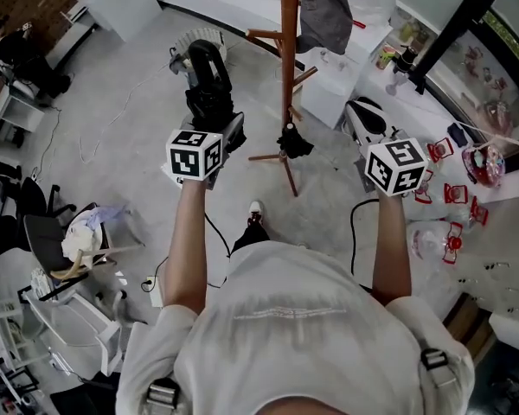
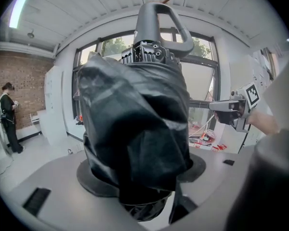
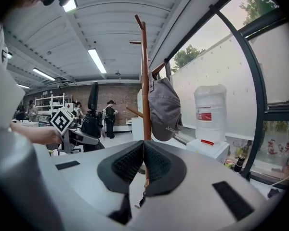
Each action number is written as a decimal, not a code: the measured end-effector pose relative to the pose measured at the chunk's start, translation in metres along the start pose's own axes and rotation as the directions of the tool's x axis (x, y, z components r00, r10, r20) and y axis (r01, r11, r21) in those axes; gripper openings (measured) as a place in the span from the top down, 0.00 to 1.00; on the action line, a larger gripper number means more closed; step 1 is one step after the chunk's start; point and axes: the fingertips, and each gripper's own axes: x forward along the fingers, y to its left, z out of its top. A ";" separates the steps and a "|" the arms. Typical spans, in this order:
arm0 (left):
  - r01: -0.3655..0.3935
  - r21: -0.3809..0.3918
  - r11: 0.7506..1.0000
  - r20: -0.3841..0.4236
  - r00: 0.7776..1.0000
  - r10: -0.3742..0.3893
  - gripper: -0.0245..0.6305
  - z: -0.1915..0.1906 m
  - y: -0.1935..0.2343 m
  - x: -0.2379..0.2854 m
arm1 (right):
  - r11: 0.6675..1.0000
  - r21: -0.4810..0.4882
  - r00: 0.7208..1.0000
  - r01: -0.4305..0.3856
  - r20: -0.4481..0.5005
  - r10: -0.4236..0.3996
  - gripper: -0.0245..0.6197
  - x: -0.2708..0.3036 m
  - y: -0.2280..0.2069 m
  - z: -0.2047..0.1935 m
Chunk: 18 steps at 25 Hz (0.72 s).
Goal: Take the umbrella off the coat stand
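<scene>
The folded black umbrella [image 1: 209, 80] with its grey loop handle [image 2: 160, 20] is away from the stand, standing upright in my left gripper [image 1: 214, 121], which is shut on its bunched black fabric [image 2: 135, 129]. In the head view the wooden coat stand [image 1: 287, 59] rises just to the right of it, with a grey cap [image 1: 324, 15] hanging on one peg. My right gripper [image 1: 363, 115] hovers right of the stand; its ribbed pads [image 3: 156, 165] meet with nothing between them. The right gripper view shows the stand's pole [image 3: 145, 90], the cap [image 3: 164, 109] and the held umbrella [image 3: 90, 119] at the left.
A water jug [image 3: 209, 112] stands on a white unit by the window, right of the stand. Red-and-white items [image 1: 445, 193] lie on the surface at the right. Office chairs [image 1: 43, 232] and cables [image 1: 112, 128] are on the floor at the left. A person [image 2: 7, 114] stands by the brick wall.
</scene>
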 end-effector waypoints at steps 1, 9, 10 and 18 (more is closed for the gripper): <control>-0.012 -0.003 1.000 0.006 1.000 0.012 0.50 -0.001 -0.001 -0.008 | 1.000 -0.011 1.000 -0.011 0.005 0.011 0.92 -0.002 0.003 0.003; -0.091 -0.014 0.996 0.047 0.995 0.091 0.50 -0.009 -0.020 -0.067 | 0.993 -0.090 0.996 -0.080 0.034 0.084 0.92 -0.025 0.030 0.012; -0.098 -0.016 0.995 0.053 0.994 0.099 0.50 -0.010 -0.022 -0.073 | 0.992 -0.096 0.996 -0.084 0.035 0.088 0.92 -0.028 0.032 0.012; -0.125 -0.025 0.992 0.086 0.988 0.127 0.50 -0.020 -0.057 -0.113 | 0.982 -0.140 0.991 -0.124 0.032 0.130 0.92 -0.053 0.045 0.004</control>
